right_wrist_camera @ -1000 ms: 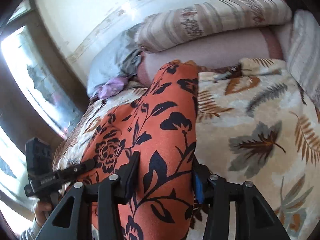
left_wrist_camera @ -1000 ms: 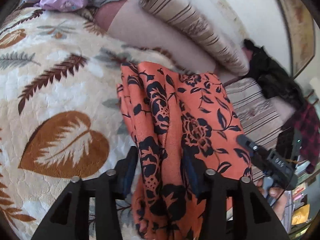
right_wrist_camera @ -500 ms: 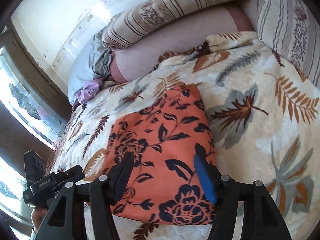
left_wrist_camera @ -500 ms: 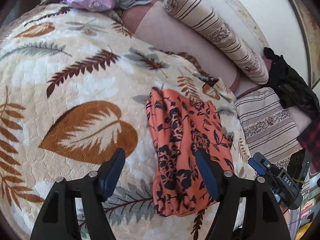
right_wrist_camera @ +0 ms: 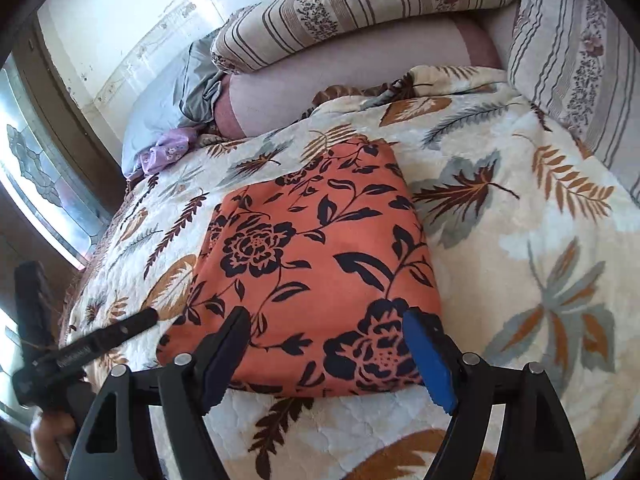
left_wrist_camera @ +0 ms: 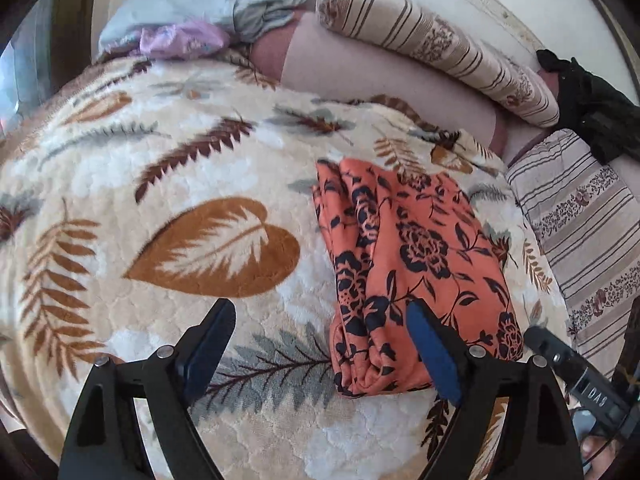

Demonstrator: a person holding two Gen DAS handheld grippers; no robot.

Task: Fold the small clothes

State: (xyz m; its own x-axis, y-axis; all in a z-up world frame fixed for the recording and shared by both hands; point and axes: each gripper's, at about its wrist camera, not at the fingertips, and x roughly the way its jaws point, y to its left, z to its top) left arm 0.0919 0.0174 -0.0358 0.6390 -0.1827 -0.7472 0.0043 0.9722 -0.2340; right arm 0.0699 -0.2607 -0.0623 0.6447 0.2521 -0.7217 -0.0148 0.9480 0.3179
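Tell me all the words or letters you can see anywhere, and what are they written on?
"DAS": white letters on the black body of the right gripper, seen at the lower right edge of the left wrist view.
White lettering on the black body of the left gripper, seen in the right wrist view: too blurred to read.
No writing shows on the orange floral garment or the leaf-print blanket.

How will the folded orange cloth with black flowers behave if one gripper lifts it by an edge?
The folded orange floral cloth would probably droop and unfold: thin layers show loose at its side. It looks light. On the plush leaf-print blanket it likely drags, not slides.
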